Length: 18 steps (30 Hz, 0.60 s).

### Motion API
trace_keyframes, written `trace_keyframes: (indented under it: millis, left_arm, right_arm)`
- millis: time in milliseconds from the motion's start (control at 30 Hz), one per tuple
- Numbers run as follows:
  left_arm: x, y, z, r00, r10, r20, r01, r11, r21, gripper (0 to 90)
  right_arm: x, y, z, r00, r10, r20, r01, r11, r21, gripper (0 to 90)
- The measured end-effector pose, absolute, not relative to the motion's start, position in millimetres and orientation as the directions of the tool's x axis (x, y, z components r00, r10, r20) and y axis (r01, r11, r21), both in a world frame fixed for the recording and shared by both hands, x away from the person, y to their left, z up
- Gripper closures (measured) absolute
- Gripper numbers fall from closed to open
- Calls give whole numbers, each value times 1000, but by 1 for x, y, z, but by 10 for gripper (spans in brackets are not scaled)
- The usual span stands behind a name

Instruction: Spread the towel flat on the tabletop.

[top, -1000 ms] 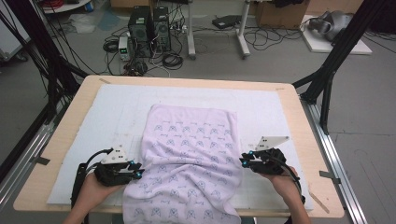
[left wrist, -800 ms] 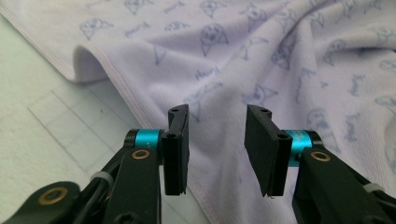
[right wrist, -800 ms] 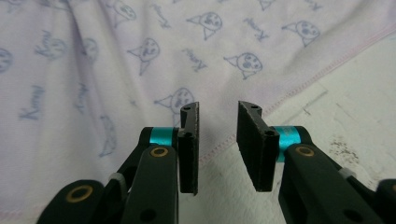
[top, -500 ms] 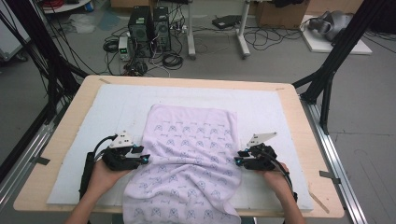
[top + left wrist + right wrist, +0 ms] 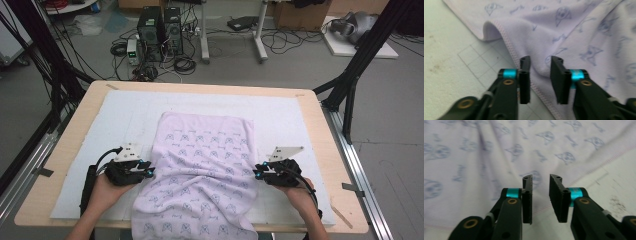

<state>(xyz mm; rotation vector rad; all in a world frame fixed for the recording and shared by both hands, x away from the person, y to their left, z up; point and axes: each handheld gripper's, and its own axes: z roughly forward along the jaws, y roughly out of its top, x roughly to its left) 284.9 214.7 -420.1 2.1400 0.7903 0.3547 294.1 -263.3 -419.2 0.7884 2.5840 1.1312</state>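
A lilac towel printed with small blue figures lies spread on the white mat, and its near end hangs over the table's front edge. My left gripper sits at the towel's left hem. In the left gripper view the jaws have just been closing; a raised fold of the towel stands between them with a gap still showing. My right gripper is at the right hem. Its jaws stand apart just over the stitched edge of the towel.
The mat covers a wooden table with black frame posts at both sides. Bare gridded mat lies left of the towel, and more bare mat lies to its right. Computers and cables are on the floor beyond the table.
Both grippers have edged slightly inward to the towel's side hems. The towel lies much as it did.
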Motion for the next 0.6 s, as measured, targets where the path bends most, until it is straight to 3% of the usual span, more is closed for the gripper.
trace_keyframes:
  millis: [200,267,333,400,467,600]
  left_arm:
    - [282,203,-430,800,601,6,404,-545,735,564]
    - [285,201,-436,803,597,-4,416,-554,721,626]
    - [285,199,-439,808,589,3,407,-562,721,755]
    - [285,199,-437,807,591,9,401,-559,726,866]
    - [287,199,-435,801,598,14,399,-551,733,888]
    - [295,200,-426,777,629,26,397,-522,755,895]
  right_arm:
    - [269,-246,-418,-899,437,33,313,588,746,557]
    - [264,-239,-421,-913,407,25,295,617,729,554]
    - [264,-232,-426,-921,389,25,292,646,705,610]
    - [266,-226,-432,-932,362,21,281,685,672,756]
    - [268,-222,-434,-942,334,-7,249,717,651,845]
    - [285,-228,-420,-908,415,-60,274,697,662,853]
